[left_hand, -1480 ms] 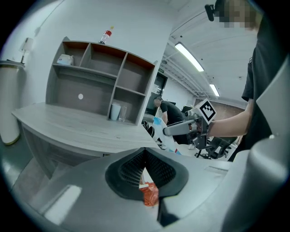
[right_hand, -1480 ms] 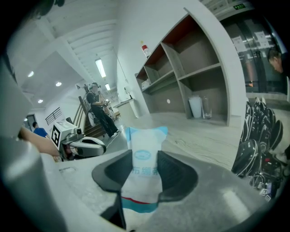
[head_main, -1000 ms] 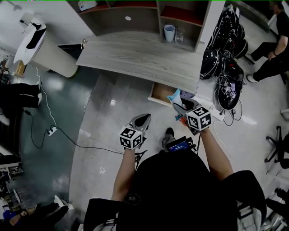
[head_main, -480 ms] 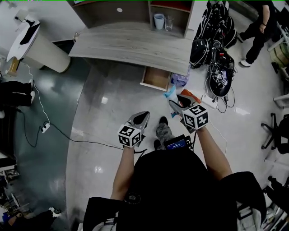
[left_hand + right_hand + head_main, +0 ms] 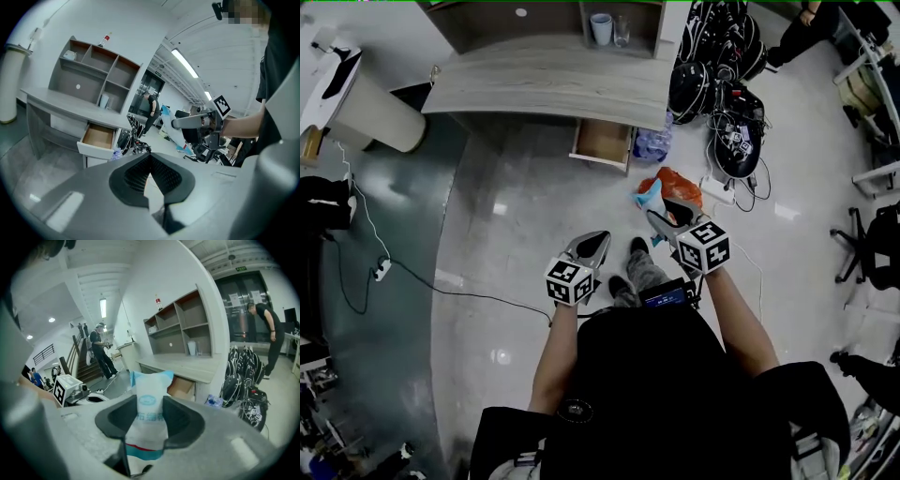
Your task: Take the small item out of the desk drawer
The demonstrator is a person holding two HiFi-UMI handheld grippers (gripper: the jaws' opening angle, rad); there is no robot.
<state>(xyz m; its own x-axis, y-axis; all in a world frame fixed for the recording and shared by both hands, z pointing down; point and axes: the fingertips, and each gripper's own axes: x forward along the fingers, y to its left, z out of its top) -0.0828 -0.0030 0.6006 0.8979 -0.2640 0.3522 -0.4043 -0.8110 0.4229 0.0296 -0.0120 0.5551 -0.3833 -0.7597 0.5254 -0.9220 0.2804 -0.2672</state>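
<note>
My right gripper (image 5: 661, 217) is shut on a small white and light-blue packet (image 5: 652, 197), held over the floor well away from the desk. In the right gripper view the packet (image 5: 151, 413) stands upright between the jaws of that gripper (image 5: 150, 427), its top sticking out past them. The desk drawer (image 5: 602, 143) stands pulled out under the desktop, its wooden bottom bare, and it also shows as the drawer (image 5: 98, 137) and the drawer (image 5: 183, 386). My left gripper (image 5: 592, 246) hangs shut and holds nothing; its jaws meet in the view from that gripper (image 5: 151, 187).
The grey desk (image 5: 553, 84) with a shelf unit carries cups (image 5: 602, 28). A heap of black helmets and cables (image 5: 722, 84) lies right of the drawer, with an orange bag (image 5: 675, 183) on the floor. A cable (image 5: 441, 281) runs at left. A person (image 5: 806, 19) is at back right.
The person has stepped back from the desk, so desk and open drawer have receded toward the top of the head view. The right gripper keeps the packet; the left stays shut.
</note>
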